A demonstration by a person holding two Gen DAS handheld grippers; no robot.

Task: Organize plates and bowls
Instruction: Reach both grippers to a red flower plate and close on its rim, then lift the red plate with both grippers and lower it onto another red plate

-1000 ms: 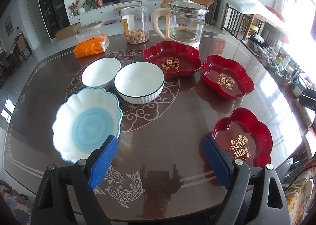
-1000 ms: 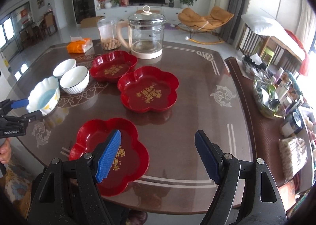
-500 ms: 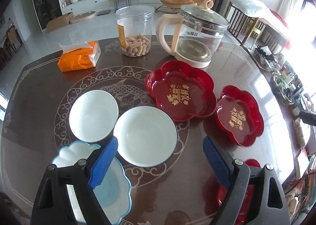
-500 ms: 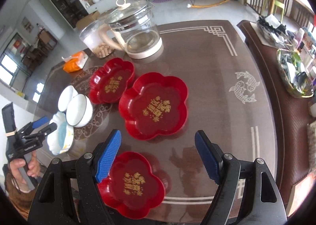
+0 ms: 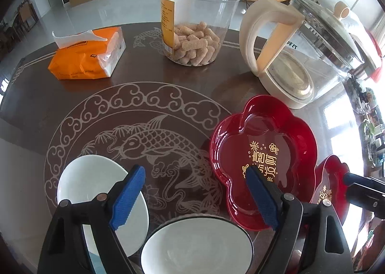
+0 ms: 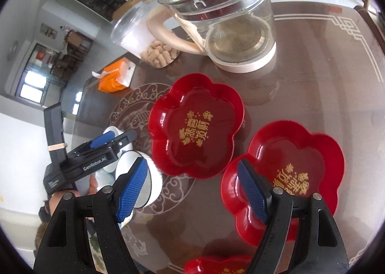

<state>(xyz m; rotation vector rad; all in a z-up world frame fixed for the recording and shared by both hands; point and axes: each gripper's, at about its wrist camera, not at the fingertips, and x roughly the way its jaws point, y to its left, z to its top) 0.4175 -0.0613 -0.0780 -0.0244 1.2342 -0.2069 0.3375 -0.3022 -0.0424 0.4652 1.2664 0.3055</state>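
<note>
My left gripper [image 5: 195, 197] is open and empty, hovering above a black-rimmed white bowl [image 5: 197, 247] and a smaller white bowl [image 5: 96, 192] at its left finger. A red flower-shaped plate [image 5: 264, 151] lies at its right finger. My right gripper [image 6: 192, 192] is open and empty above the table, between that far red plate [image 6: 195, 124] and a second red plate [image 6: 288, 170]. A third red plate [image 6: 216, 265] shows at the bottom edge. The left gripper [image 6: 101, 146] shows at the left of the right wrist view, over the white bowls [image 6: 144, 185].
A glass kettle [image 5: 300, 57] with a cream handle, a clear jar of snacks [image 5: 195, 19] and an orange tissue pack [image 5: 89, 57] stand at the far side of the brown table [image 5: 156, 96]. The table's right edge [image 6: 370, 23] borders a chair.
Both grippers have moved forward over the table and lower. The blue scalloped bowl and nearest red plate have slid out of the left view. Both stay open.
</note>
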